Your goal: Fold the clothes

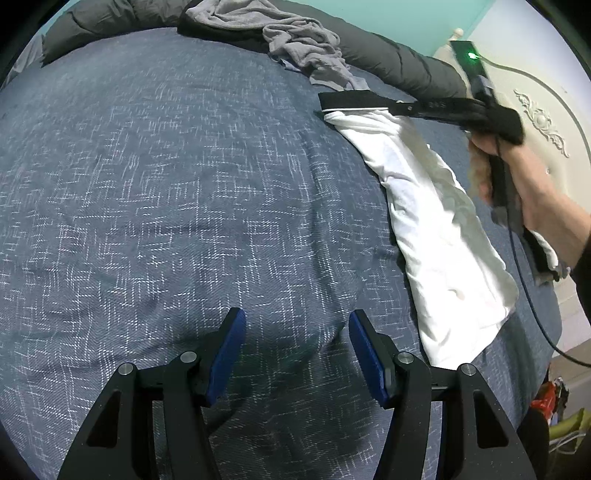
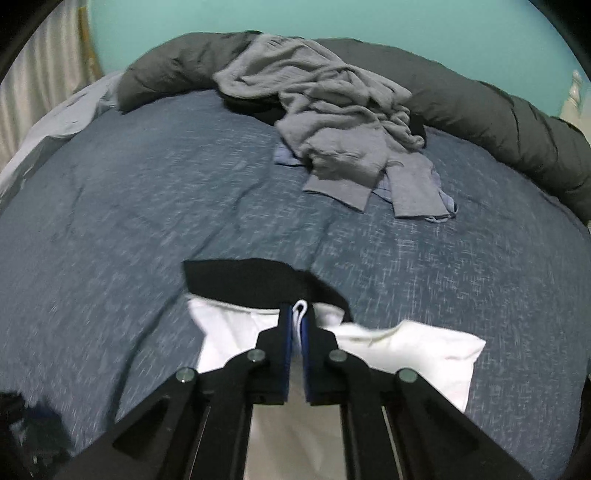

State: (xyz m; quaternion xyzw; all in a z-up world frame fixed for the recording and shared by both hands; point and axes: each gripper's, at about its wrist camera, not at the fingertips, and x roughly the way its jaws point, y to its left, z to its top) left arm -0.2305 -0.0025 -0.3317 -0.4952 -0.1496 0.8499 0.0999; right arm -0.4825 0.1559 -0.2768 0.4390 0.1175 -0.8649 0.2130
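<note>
The left gripper hangs over the blue woven bedspread with its blue-padded jaws standing apart and nothing between them, only bare cover below. To its right in the left wrist view lies the white garment, a long, partly folded strip running from the near right toward the far middle of the bed, with a black band at its far end. The right gripper is clenched on the white garment: in its own view the two blue pads sit almost together with a small fold of white cloth pinched between them, and the black band curves just beyond the fingertips. From the left wrist view the same gripper reaches in from the right, level over the far end of the garment, held by the person's hand with a dark cable trailing down past the bed's edge. Farther off, near the far side of the bed, a crumpled grey garment lies in a heap, partly over a rolled dark grey duvet that runs along the far edge below a teal wall. A bit of pale blue cloth shows from under the grey heap.
</note>
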